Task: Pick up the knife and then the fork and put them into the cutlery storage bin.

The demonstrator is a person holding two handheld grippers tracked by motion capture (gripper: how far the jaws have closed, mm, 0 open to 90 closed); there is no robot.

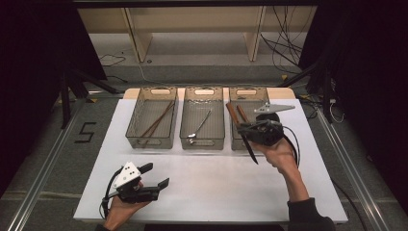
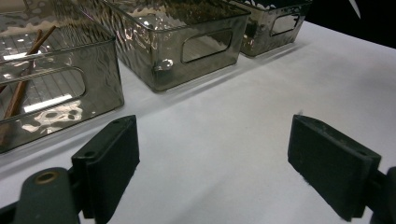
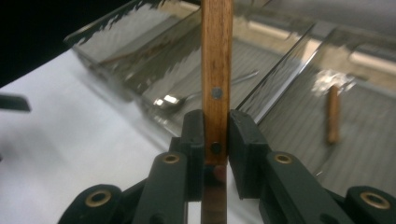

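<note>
Wooden-handled knife [image 3: 216,79] is pinched at the handle's lower rivet by our right gripper [image 1: 254,130], blade hanging toward six o'clock, apparently for sorting into the right bin [image 1: 235,144]. Our left gripper [image 1: 155,175] waits with jaws spread.
</note>
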